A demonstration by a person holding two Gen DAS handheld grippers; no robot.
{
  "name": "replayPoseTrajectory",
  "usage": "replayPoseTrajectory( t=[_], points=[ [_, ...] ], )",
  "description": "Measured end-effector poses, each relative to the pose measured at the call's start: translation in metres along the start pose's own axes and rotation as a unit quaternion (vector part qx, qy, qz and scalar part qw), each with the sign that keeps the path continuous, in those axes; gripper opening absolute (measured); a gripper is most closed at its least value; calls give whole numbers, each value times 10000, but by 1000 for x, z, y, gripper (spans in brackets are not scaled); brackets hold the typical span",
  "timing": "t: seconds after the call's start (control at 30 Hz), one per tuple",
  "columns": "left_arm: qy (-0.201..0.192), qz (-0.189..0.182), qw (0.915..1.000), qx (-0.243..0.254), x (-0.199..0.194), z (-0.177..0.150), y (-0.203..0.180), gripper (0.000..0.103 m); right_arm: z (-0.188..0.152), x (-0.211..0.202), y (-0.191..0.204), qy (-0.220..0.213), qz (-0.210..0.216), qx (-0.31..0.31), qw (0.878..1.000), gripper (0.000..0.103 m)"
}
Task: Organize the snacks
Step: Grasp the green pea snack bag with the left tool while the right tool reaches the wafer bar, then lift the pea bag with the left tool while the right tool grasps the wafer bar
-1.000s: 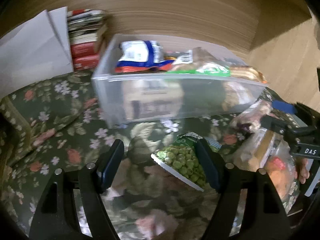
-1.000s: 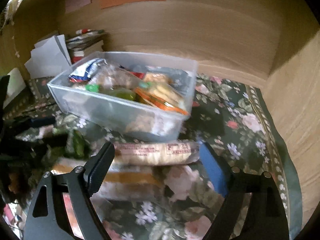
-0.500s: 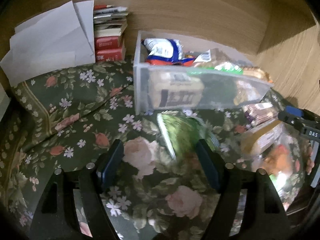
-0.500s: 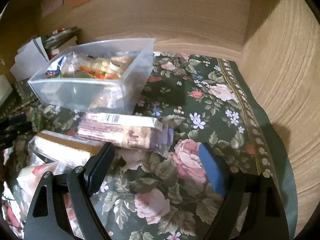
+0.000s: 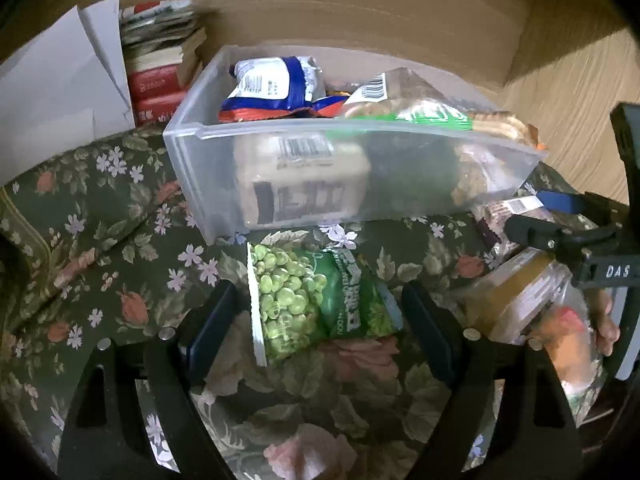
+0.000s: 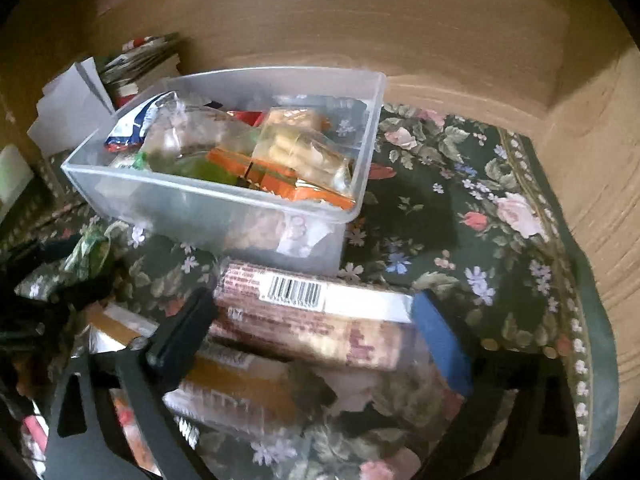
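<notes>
A clear plastic bin (image 5: 224, 184) full of snack packs stands on the floral cloth; it also shows in the right wrist view (image 6: 168, 196). My left gripper (image 5: 316, 320) is open, its fingers on either side of a green pea bag (image 5: 312, 300) lying just in front of the bin. My right gripper (image 6: 316, 328) is open around a long brown wafer pack with a barcode (image 6: 312, 316), in front of the bin's near right corner. The right gripper also shows in the left wrist view (image 5: 560, 236).
More packets lie loose: a yellow-banded pack (image 5: 516, 296) and an orange one (image 5: 568, 344) beside the wafer pack. Stacked books (image 5: 160, 72) and white papers (image 5: 52, 92) stand at the back left. Wooden walls (image 6: 592, 140) close the back and right.
The left gripper swung away to the left and came back, and the pea bag is between its fingers again. The right gripper moved in over the wafer pack, closer to the bin.
</notes>
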State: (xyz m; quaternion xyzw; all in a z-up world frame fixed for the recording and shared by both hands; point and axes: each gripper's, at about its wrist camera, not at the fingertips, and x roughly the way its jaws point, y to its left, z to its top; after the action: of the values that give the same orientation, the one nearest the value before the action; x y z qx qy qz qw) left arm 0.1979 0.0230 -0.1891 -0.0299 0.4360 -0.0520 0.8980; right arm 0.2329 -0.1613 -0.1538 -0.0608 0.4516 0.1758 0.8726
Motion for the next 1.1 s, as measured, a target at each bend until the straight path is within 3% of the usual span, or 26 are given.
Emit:
replayPoseTrajectory(
  t=[0.1,0.27,0.57,0.7,0.8,0.93,1.1],
  points=[
    [-34,-1,10000,58,3,1,-2,64,0,3,1,0,8,-8,10000,103],
    [-89,-60,9999,36,1,-1,0,54,1,5,-6,57,72,59,9999,103],
    [-172,-89,9998,-79,-21,-16,23,51,-20,-17,-53,13,-574,493,9971,103],
    [-200,-60,9997,-115,-29,-21,31,50,-34,-27,-65,180,-583,559,9966,99],
    [-209,-76,9995,-205,-34,-24,35,50,-39,-47,-72,-65,-486,623,9969,100],
    [-275,-114,9991,-313,-45,-24,43,51,-23,-56,-65,-331,-580,256,9974,100],
    [-328,-72,9990,-311,-57,-22,47,51,-7,-29,-50,-132,-352,-340,9987,100]
  ],
)
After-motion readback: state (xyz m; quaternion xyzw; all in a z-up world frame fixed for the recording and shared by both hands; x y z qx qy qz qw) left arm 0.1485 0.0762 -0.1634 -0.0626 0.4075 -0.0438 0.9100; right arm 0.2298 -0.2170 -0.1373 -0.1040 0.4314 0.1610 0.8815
